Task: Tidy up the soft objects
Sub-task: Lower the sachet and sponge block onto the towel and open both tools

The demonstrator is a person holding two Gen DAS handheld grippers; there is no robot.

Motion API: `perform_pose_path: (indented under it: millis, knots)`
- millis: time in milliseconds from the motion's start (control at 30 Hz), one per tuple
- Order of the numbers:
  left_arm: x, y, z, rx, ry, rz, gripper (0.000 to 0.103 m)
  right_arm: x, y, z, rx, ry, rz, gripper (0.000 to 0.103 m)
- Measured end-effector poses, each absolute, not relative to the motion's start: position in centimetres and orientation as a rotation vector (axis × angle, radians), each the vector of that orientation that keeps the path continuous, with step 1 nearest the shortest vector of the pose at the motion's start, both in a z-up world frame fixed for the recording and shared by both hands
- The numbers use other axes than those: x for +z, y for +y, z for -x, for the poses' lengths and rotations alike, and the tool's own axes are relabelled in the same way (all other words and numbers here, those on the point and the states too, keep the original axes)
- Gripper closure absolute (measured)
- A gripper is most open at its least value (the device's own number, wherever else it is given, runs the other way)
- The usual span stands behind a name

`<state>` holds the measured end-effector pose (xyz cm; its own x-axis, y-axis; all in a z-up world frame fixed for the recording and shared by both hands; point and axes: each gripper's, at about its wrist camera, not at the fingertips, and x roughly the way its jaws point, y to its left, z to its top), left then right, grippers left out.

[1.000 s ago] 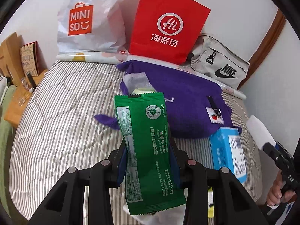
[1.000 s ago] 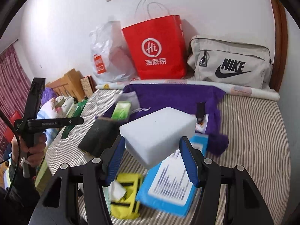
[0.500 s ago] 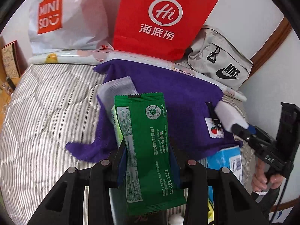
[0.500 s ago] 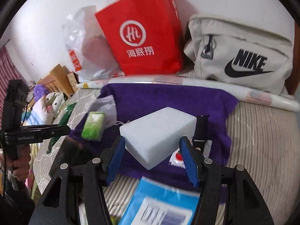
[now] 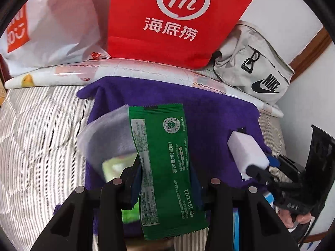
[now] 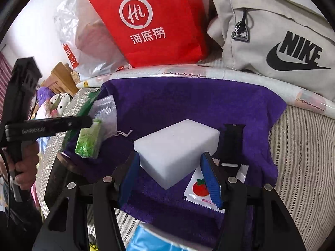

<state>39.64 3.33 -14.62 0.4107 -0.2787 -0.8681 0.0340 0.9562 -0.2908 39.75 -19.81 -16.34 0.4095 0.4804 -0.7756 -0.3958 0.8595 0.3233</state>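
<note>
Holding a soft white sponge (image 6: pixel 175 149) in your right gripper (image 6: pixel 169 179) and a light, slippery green packet (image 5: pixel 165 167) in your left gripper (image 5: pixel 165 179) above the purple towel (image 6: pixel 188 104), keep pinching mid-body.

Light: bright, even, soft shadows | Glare: showing on plastic bag (image 6: pixel 88 41) | Edges: bending, vignetting black | Focus: blurring slightly at rims

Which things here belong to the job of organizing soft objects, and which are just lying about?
In the job:
- green packet, held in the left hand-held gripper
- white sponge block, held in the right hand-held gripper
- purple towel, beneath both

Lying about:
- red paper bag
- grey Nike bag
- white plastic bag
- tomato sachet
</note>
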Motion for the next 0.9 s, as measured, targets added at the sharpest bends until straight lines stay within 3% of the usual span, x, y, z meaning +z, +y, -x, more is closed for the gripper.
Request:
perform_pose_path:
  millis: [400, 567, 633, 667, 900]
  knots:
    - [-16.8, 2.2, -42.6, -0.190, 1.174, 0.208, 0.063, -16.9, -19.4, -41.3, 0.578, 1.038, -0.099, 0.042]
    - [-17.1, 2.0, -42.8, -0.197, 1.194, 0.194, 0.057, -17.4, -19.4, -41.4, 0.589, 1.081, -0.105, 0.039]
    - [-16.9, 2.0, -42.6, -0.195, 1.188, 0.178, 0.044, -17.7, -19.4, -41.3, 0.586, 1.090, -0.100, 0.036]
    - [-16.7, 2.1, -42.5, -0.192, 1.179, 0.173, 0.042, -17.7, -19.4, -41.3, 0.584, 1.092, -0.097, 0.036]
    - [-15.1, 2.8, -41.2, -0.179, 1.158, 0.173, 0.041, -16.8, -18.9, -39.6, 0.538, 1.074, -0.015, 0.035]
